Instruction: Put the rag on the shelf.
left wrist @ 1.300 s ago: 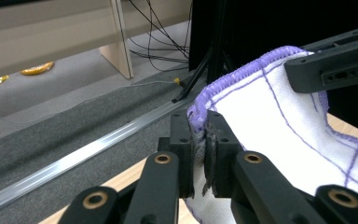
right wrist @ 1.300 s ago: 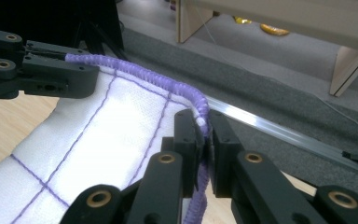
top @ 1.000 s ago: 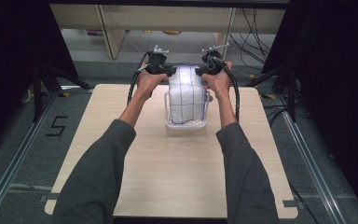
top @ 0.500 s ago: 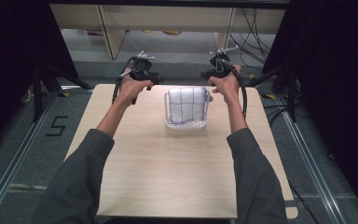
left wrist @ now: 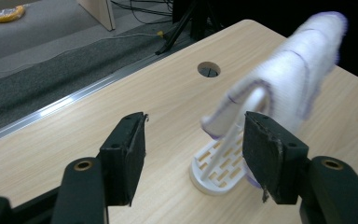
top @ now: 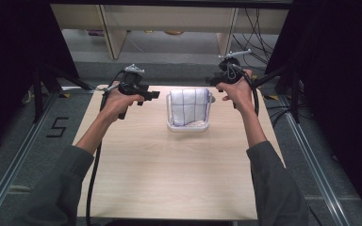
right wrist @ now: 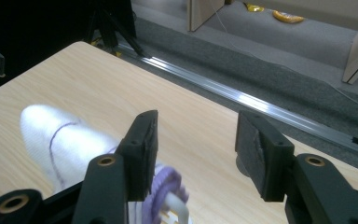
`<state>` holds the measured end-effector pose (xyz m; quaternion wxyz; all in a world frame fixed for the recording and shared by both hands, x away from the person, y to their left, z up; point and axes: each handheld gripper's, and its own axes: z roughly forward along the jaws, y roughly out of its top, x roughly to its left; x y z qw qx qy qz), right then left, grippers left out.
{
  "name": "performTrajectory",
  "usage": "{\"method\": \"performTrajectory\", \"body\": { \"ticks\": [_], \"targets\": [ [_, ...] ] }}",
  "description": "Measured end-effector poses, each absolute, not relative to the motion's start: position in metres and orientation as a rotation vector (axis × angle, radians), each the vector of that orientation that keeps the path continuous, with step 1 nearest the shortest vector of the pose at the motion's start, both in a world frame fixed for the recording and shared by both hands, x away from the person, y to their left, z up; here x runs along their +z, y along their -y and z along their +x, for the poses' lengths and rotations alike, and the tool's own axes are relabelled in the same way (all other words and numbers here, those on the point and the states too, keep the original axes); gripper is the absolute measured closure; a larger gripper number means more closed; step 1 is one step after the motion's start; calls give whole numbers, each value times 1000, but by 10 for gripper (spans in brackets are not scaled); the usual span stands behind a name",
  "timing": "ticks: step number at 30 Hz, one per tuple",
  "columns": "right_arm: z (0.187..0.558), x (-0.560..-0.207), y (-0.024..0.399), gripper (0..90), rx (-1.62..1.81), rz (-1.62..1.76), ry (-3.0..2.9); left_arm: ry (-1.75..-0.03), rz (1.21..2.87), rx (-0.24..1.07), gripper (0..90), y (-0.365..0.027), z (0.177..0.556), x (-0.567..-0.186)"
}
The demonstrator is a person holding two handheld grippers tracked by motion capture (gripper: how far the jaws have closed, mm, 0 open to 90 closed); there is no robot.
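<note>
Left gripper (top: 154, 94) and right gripper (top: 210, 81) flank the white cloth (top: 187, 106) draped on the basket (top: 187, 125), jaws just opening, released, empty. Floor marking "5" (top: 56, 127) beside table (top: 169, 174).

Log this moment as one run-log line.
left gripper: open, fingers just opening, nothing between | right gripper: open, fingers just opening, nothing between | towel: draped over white rack | both hands apart from towel

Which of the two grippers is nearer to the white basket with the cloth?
The right gripper: in the high view it sits just off the white slotted plastic basket holding the white purple-lined cloth; the left gripper stands farther off.
</note>
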<state>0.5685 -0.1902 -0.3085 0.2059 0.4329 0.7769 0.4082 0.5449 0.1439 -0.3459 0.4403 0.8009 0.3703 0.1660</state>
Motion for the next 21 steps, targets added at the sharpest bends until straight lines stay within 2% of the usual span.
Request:
{"method": "performTrajectory", "body": {
  "ticks": [16,21],
  "targets": [
    [529,-315,209,440,1238,1195,-2161,-893,1947,316,319,-153,500,-364],
    [518,-320,211,432,1269,1189,-2160,-890,1936,325,309,-154,490,-365]
  ]
}}
